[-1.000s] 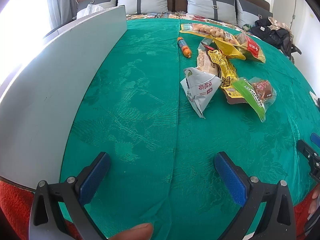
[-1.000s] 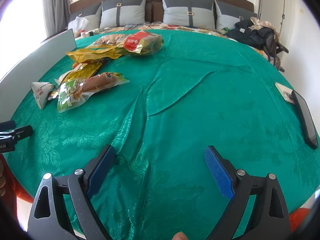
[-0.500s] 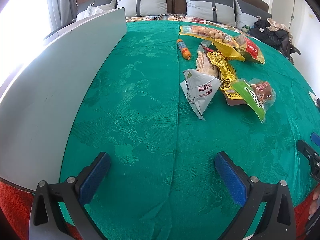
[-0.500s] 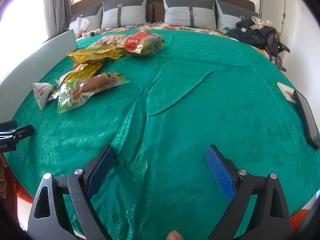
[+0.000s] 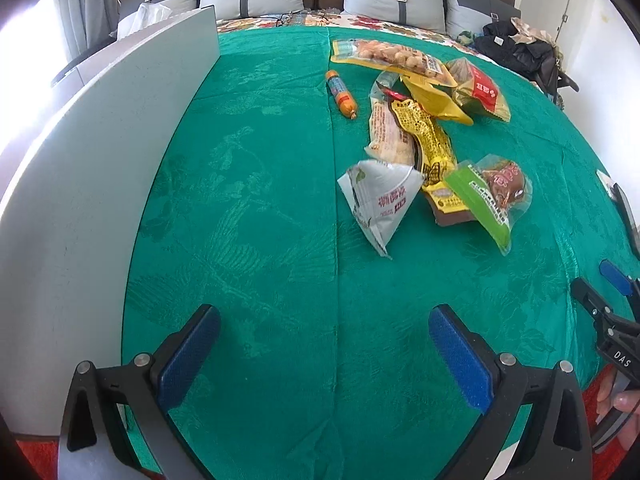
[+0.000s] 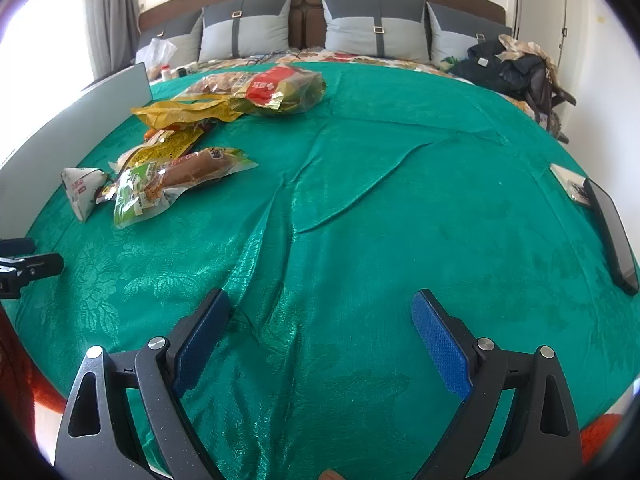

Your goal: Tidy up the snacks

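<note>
- A green patterned cloth [image 5: 256, 208] covers the whole work surface, creased in long folds on the right wrist view.
- A tall white panel [image 5: 92, 168] stands along the cloth's left edge.
- The snacks lie in a loose pile on the far middle of the cloth, well ahead of both grippers.
- The left gripper [image 5: 324, 344] hovers low over bare cloth with its blue-padded fingers spread wide and nothing between them.
- The right gripper [image 6: 320, 328] likewise stands wide apart and empty over the cloth's near edge.
- A yellow peanut bag [image 5: 394, 58] lies farthest back, touching a red-labelled bag [image 5: 482, 94].
- A green-edged packet [image 5: 490, 196] holds a brown snack, nearest the right side.
- A white triangular packet [image 5: 380, 198] sits at the pile's near end.
- A yellow printed pouch [image 5: 426, 136] overlaps a pale packet beside it.
- A small orange sausage stick [image 5: 341, 94] lies alone, just left of the pile.
</note>
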Demonstrator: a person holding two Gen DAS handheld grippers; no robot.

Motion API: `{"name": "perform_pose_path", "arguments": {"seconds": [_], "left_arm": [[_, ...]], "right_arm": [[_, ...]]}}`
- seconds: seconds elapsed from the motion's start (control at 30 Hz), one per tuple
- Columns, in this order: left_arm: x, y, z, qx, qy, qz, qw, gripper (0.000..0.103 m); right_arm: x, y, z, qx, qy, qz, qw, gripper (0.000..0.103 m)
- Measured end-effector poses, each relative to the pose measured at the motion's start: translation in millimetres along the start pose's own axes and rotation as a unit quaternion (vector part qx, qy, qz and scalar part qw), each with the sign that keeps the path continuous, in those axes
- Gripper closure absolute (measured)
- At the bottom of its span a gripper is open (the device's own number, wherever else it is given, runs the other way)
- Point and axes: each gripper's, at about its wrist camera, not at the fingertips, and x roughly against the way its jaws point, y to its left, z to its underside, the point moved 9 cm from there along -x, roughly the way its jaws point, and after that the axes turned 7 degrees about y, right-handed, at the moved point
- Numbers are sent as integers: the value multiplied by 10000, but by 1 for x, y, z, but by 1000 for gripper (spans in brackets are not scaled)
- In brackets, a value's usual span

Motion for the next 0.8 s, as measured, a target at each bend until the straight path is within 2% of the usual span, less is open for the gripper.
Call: {"name": "perform_pose_path", "arguments": {"seconds": [0.1, 0.17, 0.2, 0.27, 0.3, 0.33, 0.4, 0.47, 0.6, 0.7, 0.77, 0.8], "left_arm": [[5, -12, -27, -283, -179, 125, 9994, 1], [0, -20, -41, -574, -202, 83, 9981, 2], [-3, -24, -47, -698, -219, 33, 9973, 9], [-10, -31, -55, -844, -152, 129, 9962, 31], [-14, -34, -56, -866, -51, 278, 9958, 53], [-17, -35, -56, -848, 52, 424, 9955, 70], [-14, -33, -52, -751, 42, 437, 9962, 73], [-6, -28, -41, -652, 57, 573, 9962, 74], [14, -12, -14, -587, -29, 619, 9963, 74], [23, -5, -5, -453, -154, 729, 9962, 73], [21, -5, -6, -387, -180, 760, 9962, 52], [17, -5, -8, -347, -167, 712, 9967, 27]], "right_arm": [[0, 0, 0, 1, 2, -1, 10000, 8], [0, 0, 0, 2, -1, -3, 10000, 8], [0, 0, 0, 5, 4, -7, 10000, 8], [0, 0, 0, 12, 10, -17, 10000, 8], [1, 0, 0, 14, 6, -20, 10000, 8], [1, 0, 1, 16, 5, -21, 10000, 8], [1, 0, 1, 20, 8, -25, 10000, 8], [1, 0, 1, 27, 8, -32, 10000, 8], [1, 0, 2, 17, 5, -25, 10000, 8], [1, -1, 2, 1, 5, -15, 10000, 8], [1, -1, 2, -5, 1, -10, 10000, 8], [1, -1, 2, -7, -1, -9, 10000, 8]]}}
